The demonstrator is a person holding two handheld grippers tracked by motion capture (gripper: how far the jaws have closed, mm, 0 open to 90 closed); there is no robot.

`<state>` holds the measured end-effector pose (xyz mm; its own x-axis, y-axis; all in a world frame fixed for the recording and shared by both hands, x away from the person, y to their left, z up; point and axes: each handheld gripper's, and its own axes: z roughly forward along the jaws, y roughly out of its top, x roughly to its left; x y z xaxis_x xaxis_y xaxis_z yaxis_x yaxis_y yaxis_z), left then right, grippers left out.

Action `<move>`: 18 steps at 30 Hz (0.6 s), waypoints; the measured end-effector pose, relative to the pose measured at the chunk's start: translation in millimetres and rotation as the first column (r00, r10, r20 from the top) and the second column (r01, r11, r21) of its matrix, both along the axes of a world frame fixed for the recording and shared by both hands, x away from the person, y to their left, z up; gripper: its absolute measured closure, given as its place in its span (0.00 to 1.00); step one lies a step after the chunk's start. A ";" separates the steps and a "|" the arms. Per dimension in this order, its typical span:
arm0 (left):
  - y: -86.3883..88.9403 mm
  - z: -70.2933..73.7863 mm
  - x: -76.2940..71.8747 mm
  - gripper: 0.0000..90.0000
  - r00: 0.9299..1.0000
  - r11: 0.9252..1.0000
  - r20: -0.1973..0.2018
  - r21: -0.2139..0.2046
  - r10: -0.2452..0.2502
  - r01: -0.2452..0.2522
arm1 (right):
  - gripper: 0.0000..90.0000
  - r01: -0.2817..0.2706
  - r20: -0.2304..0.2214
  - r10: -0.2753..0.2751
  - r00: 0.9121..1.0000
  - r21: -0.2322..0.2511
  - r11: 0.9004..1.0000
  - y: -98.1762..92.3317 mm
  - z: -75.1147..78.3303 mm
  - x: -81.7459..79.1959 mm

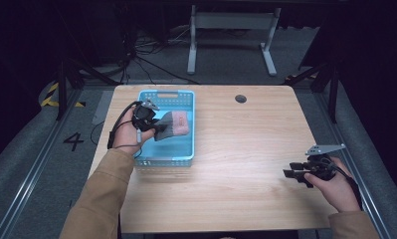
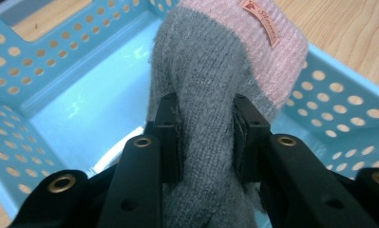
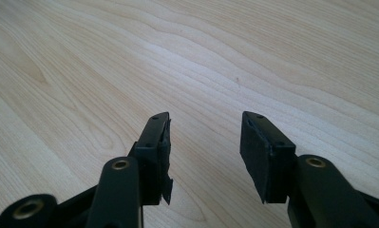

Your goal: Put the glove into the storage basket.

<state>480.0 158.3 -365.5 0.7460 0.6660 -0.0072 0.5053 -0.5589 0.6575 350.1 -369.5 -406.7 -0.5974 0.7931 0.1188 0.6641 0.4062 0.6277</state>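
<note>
The left gripper (image 2: 203, 137) pinches a soft, light knit glove (image 2: 215, 71) by its grey middle over the blue basket (image 2: 44, 71); the right gripper (image 3: 203, 152) rests spread, empty, above the table (image 3: 225, 57).

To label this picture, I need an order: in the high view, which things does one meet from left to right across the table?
Left gripper → grey and pink knitted glove, held above the light blue perforated plastic basket → small round hole in the wooden table → right gripper.
</note>
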 end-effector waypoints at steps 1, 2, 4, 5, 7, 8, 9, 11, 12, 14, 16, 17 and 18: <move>-0.2 -3.0 1.9 0.76 1.000 1.000 -0.004 0.000 0.000 0.000 | 0.61 0.003 -0.001 -0.003 1.000 -0.002 1.000 0.7 -0.6 0.0; -0.5 -5.1 3.6 0.76 1.000 1.000 -0.010 -0.001 0.001 -0.001 | 0.61 -0.001 -0.003 0.001 1.000 -0.002 1.000 1.2 -1.3 0.1; -1.5 -8.3 6.3 0.76 1.000 1.000 -0.015 0.013 0.005 -0.004 | 0.60 -0.008 -0.004 0.008 1.000 -0.002 1.000 2.0 -1.6 0.4; -2.4 -9.9 7.5 0.76 1.000 1.000 -0.026 0.014 0.007 -0.006 | 0.60 -0.009 -0.004 0.009 1.000 -0.001 1.000 2.7 -1.6 0.4; -4.9 -12.8 9.6 0.76 0.999 1.000 -0.035 0.021 0.005 -0.005 | 0.60 -0.008 -0.003 0.008 1.000 0.000 1.000 3.0 -1.8 0.5; -7.0 -14.5 10.8 0.76 0.999 0.999 -0.040 0.032 0.001 0.000 | 0.60 -0.008 -0.004 0.008 1.000 0.001 1.000 3.1 -1.9 0.6; -8.7 -16.2 11.7 0.76 0.999 0.999 -0.045 0.038 0.002 0.000 | 0.60 -0.007 -0.004 0.007 1.000 -0.001 1.000 3.5 -2.3 0.7; -11.6 -18.9 13.9 0.76 0.998 0.998 -0.057 0.060 -0.003 0.006 | 0.60 -0.014 -0.005 0.014 1.000 -0.004 1.000 3.8 -2.5 1.1; -12.6 -20.4 14.8 0.76 0.998 0.998 -0.056 0.062 -0.002 0.005 | 0.60 -0.015 -0.006 0.015 1.000 -0.002 1.000 4.2 -2.5 1.3; -14.5 -23.3 17.2 0.76 0.998 0.998 -0.063 0.070 0.004 0.001 | 0.60 -0.018 -0.006 0.018 1.000 0.000 1.000 4.7 -2.4 1.7; -15.8 -26.4 19.9 0.76 0.997 0.997 -0.076 0.082 0.003 0.004 | 0.60 -0.020 -0.006 0.020 1.000 0.000 1.000 5.1 -2.6 2.0; -16.7 -27.8 20.7 0.76 0.997 0.996 -0.076 0.089 0.004 0.003 | 0.60 -0.020 -0.005 0.020 1.000 0.000 1.000 5.4 -2.8 2.3; -17.7 -29.6 21.9 0.76 0.997 0.995 -0.077 0.099 0.005 0.003 | 0.60 -0.021 -0.005 0.021 1.000 0.000 1.000 5.6 -2.9 2.4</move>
